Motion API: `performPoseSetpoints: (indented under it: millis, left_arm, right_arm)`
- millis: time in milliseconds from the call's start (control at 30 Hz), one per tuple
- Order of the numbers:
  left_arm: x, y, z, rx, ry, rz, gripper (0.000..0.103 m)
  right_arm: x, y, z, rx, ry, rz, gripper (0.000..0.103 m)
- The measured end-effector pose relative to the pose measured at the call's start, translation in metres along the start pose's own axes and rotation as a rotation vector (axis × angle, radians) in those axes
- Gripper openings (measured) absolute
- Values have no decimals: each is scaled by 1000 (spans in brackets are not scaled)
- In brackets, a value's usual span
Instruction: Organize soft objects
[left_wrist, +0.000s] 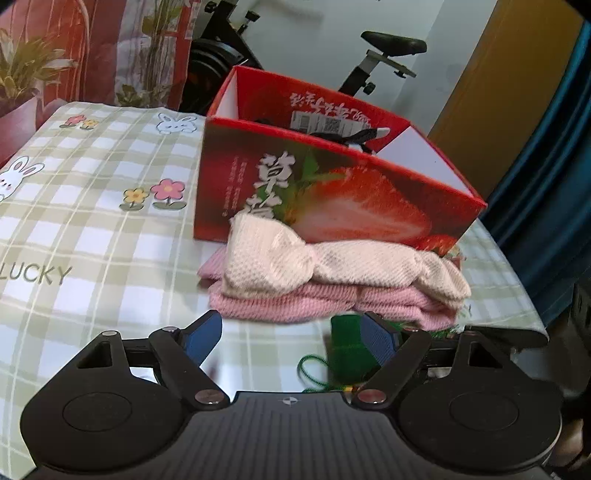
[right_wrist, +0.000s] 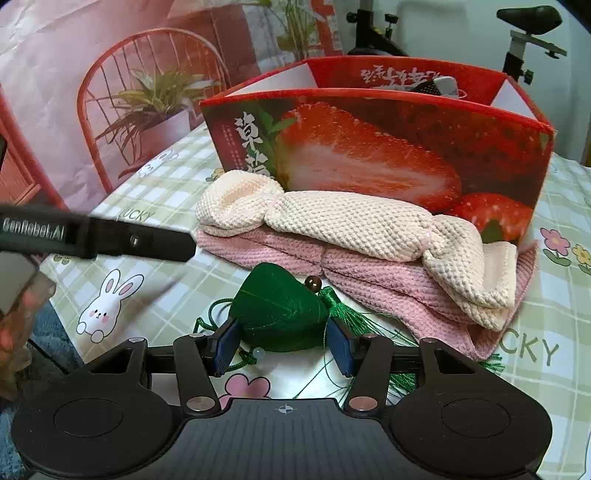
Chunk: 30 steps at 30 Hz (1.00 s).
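Red strawberry box (right_wrist: 376, 147) stood open-topped on the checked tablecloth (left_wrist: 92, 229), with a dark item (left_wrist: 354, 138) lying inside against the far wall. Just in front of the box, touching its printed face, lay 2 folded knits: cream cloth (right_wrist: 354, 229) stacked on pink cloth (right_wrist: 413, 288), the cream one knotted or bunched near both ends. Nearer the camera, in front of the pink cloth, sat the green zongzi sachet (right_wrist: 277, 310), with a brown bead (right_wrist: 314, 283) at its top, a green tassel (right_wrist: 354, 310) trailing to the right and a green cord loop (right_wrist: 210, 314) to the left.

Right gripper (right_wrist: 282, 345) was spread apart, 1 blue pad (right_wrist: 226, 343) on each side of the sachet's near end; whether either pad touched the fabric could not be told. Left gripper (left_wrist: 291, 338) was likewise spread wide, gripping nothing, hovering low over the tablecloth with the sachet's green edge (left_wrist: 345, 343) just beside its right pad. From the right wrist view, seen as a dark bar (right_wrist: 110, 240) entering from the left, blurred. Behind the table, an exercise bike (left_wrist: 388, 55) and a printed red backdrop (right_wrist: 110, 92).
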<state>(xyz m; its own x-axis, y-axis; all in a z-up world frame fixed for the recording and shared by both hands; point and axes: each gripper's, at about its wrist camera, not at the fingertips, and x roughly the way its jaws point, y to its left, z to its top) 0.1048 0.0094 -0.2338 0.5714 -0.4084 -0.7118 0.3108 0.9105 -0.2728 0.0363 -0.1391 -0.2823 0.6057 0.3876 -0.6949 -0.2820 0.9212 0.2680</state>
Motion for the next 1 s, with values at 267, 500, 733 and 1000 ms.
performPoseSetpoints:
  millis: [267,500,733,1000]
  left_arm:
    - [13,-21,-2,36,3,-65,82]
    - [23,-24,-14,41,53,-138,57]
    - [36,-20,-15,4,85,-165,57]
    - [62,-3,-11,-97,125,-270,57]
  right_arm:
    - [-3,3,-5,-31,-41,-17,50]
    - [-4,6,-8,-47,-69,-17,47]
    - [-1,5,-7,-60,-74,-30,47]
    - [11,7,1,-150,-73,-46,54]
